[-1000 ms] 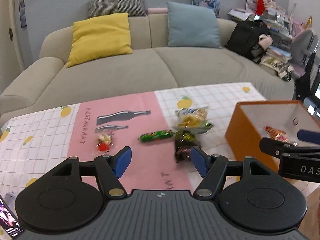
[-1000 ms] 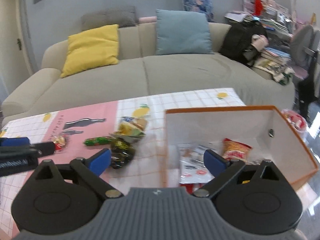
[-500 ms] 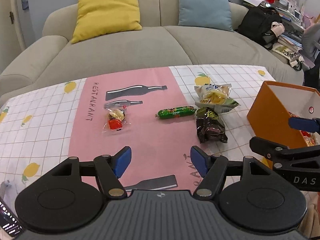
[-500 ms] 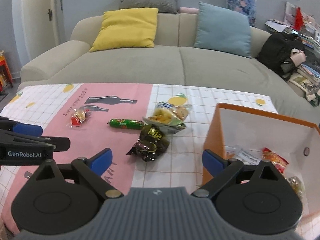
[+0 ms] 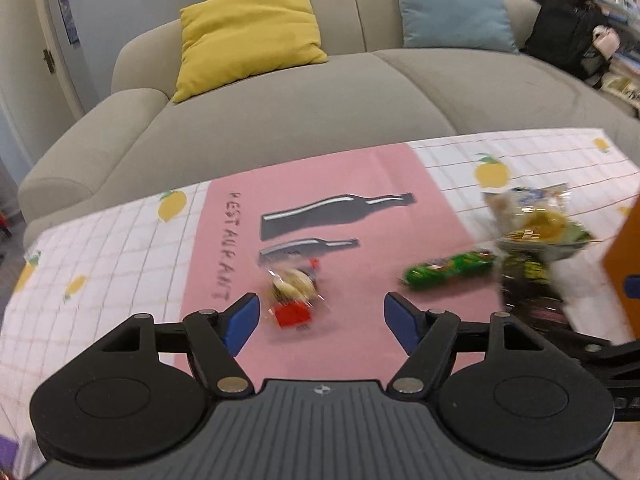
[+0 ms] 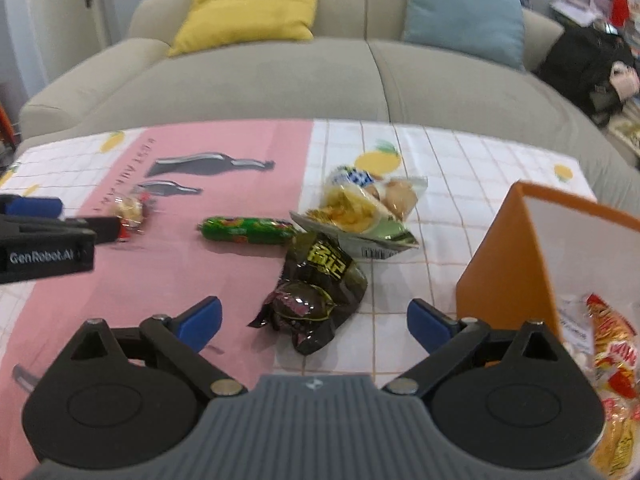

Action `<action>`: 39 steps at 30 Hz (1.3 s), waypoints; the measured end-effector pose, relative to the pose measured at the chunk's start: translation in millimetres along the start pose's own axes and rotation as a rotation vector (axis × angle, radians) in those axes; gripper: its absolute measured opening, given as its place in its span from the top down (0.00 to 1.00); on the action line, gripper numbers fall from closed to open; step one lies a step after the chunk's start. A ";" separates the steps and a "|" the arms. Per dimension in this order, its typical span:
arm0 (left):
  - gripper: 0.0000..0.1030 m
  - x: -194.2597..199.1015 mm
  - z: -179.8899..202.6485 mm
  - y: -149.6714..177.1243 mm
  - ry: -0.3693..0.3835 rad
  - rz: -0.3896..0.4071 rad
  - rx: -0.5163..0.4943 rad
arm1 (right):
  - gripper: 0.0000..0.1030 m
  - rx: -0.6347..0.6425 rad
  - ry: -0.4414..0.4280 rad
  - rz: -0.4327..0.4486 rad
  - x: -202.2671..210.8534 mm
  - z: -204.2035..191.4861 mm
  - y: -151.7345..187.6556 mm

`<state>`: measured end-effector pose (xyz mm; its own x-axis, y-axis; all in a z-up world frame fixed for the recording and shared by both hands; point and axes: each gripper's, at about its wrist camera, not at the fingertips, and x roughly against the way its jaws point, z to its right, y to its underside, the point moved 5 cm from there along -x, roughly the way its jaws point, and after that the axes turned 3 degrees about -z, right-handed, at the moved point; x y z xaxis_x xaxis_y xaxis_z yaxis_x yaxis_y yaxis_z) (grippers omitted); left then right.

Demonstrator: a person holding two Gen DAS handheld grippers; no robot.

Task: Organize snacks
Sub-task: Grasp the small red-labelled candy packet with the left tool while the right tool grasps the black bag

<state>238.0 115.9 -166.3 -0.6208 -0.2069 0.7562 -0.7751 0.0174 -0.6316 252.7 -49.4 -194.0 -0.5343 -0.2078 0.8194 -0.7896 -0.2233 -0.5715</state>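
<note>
Several snacks lie on the tablecloth. My left gripper is open, with a small clear packet with a red label lying between and just beyond its fingertips. My right gripper is open, with a dark snack bag lying between its fingertips. A green sausage stick and a yellow snack bag lie behind it. An orange box at the right holds several packets.
The tablecloth is pink in the middle and white checked with lemons at the sides. A beige sofa with a yellow cushion and a blue cushion stands behind the table.
Both grippers have moved left and down towards the table. The left one now frames the small red-label packet, the right one the dark bag. Both stay open.
</note>
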 end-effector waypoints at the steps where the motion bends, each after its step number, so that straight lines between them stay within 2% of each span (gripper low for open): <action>1: 0.18 -7.1 -2.1 -2.6 -0.003 0.000 -0.009 | 0.06 -0.015 0.000 -0.018 -6.6 1.2 -1.2; 8: 0.16 -51.2 -10.8 -16.2 -0.033 -0.008 -0.047 | 0.06 -0.107 0.007 -0.100 -34.8 8.8 -3.3; 14: 0.16 -83.6 -17.4 -20.9 -0.037 -0.052 -0.020 | 0.06 -0.099 0.003 -0.135 -48.3 3.2 0.0; 19: 0.22 -96.9 -14.7 -22.1 -0.010 -0.090 0.003 | 0.13 -0.104 0.004 -0.138 -53.3 0.7 2.3; 21: 0.26 -98.3 -13.8 -22.1 0.007 -0.094 0.020 | 0.16 -0.100 0.010 -0.126 -53.0 0.0 2.4; 24: 0.27 -96.7 -11.4 -21.4 -0.003 -0.094 0.025 | 0.29 -0.081 0.005 -0.108 -49.8 -2.2 1.5; 25: 0.31 -95.5 -9.7 -20.9 0.001 -0.092 0.020 | 0.35 -0.072 0.000 -0.105 -48.7 -3.4 1.6; 28: 0.32 -90.6 -1.7 -15.3 0.034 -0.113 -0.001 | 0.43 -0.049 -0.008 -0.104 -46.8 -5.6 2.4; 31: 0.32 -80.9 5.9 -5.4 0.049 -0.150 0.001 | 0.48 -0.041 -0.019 -0.107 -42.6 -6.4 6.7; 39: 0.32 -38.0 27.7 28.8 0.098 -0.229 0.032 | 0.49 0.011 -0.046 -0.124 -21.6 -7.8 35.8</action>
<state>242.5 97.2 -217.9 -0.4392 -0.1059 0.8921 -0.8937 -0.0500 -0.4459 233.7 -45.5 -231.8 -0.4184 -0.2213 0.8809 -0.8451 -0.2605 -0.4668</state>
